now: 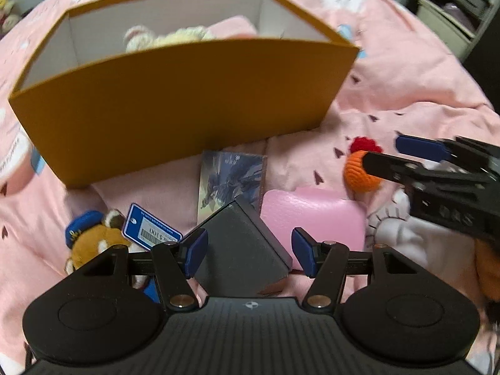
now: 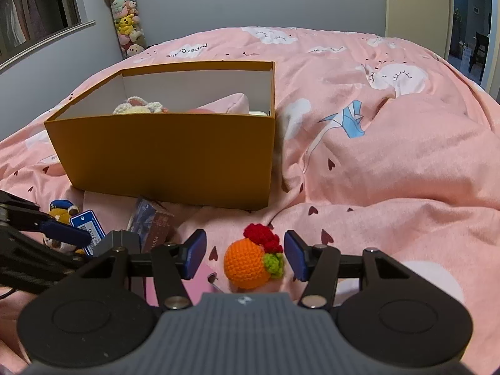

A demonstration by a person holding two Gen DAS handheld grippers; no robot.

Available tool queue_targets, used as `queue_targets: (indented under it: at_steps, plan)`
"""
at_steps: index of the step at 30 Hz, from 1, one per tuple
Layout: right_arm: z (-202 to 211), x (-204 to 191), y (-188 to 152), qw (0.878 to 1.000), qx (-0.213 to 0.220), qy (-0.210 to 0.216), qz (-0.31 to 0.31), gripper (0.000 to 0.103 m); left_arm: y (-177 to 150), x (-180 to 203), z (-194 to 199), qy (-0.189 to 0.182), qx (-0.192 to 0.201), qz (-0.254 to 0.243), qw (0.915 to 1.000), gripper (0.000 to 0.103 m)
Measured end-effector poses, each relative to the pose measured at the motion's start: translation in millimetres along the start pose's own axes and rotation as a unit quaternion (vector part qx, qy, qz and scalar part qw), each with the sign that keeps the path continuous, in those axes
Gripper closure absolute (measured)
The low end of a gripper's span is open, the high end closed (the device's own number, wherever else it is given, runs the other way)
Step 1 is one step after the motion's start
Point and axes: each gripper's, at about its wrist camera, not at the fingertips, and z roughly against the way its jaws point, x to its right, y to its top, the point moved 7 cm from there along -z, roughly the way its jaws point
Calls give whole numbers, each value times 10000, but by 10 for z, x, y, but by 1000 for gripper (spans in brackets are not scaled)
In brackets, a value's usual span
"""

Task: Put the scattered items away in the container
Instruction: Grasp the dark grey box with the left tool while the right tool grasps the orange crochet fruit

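Spreading across both views, the pink bed (image 2: 390,162) carries everything; its quilt is rumpled and soft, so nothing sits flat. On it stands the orange box (image 2: 168,156), open-topped, already holding a cream crocheted toy (image 2: 137,107) and a pink cushion (image 2: 232,103); this is the container, and its near wall rises between the scattered items and the opening.

In front of that wall lie the remaining things: a pink case (image 1: 312,215), a dark grey box (image 1: 240,250) resting tilted against it, a printed card pack (image 1: 231,178) just beyond, a brown plush in a blue cap (image 1: 90,240) with a blue price tag (image 1: 150,229), and an orange crocheted ball (image 2: 250,264) with red and green trim.

The left tool (image 1: 248,251) has its fingers apart with the dark grey box between them, pads not yet pressing. The right tool (image 2: 242,254) likewise stands apart, straddling the crocheted ball without touching it.

My reading is that each hand is lining up a pick. For the left, squaring the pads to two flat opposite faces of the grey box matters, since it lies corner-on and could twist out. The ball should squash and hold easily. Both loads must be lifted clear of the near wall, and the two tools sit near each other, so going one at a time would avoid a knock.
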Motion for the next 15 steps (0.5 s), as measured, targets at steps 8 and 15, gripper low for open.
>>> queue_targets:
  at_steps: [8, 15]
  plan:
    - [-49, 34, -53, 9999, -96, -29, -41, 45, 40, -81, -192, 377, -245, 526, 9976, 32]
    - [-59, 42, -63, 10000, -74, -13, -59, 45, 21, -145, -343, 723, -387, 639, 9946, 22]
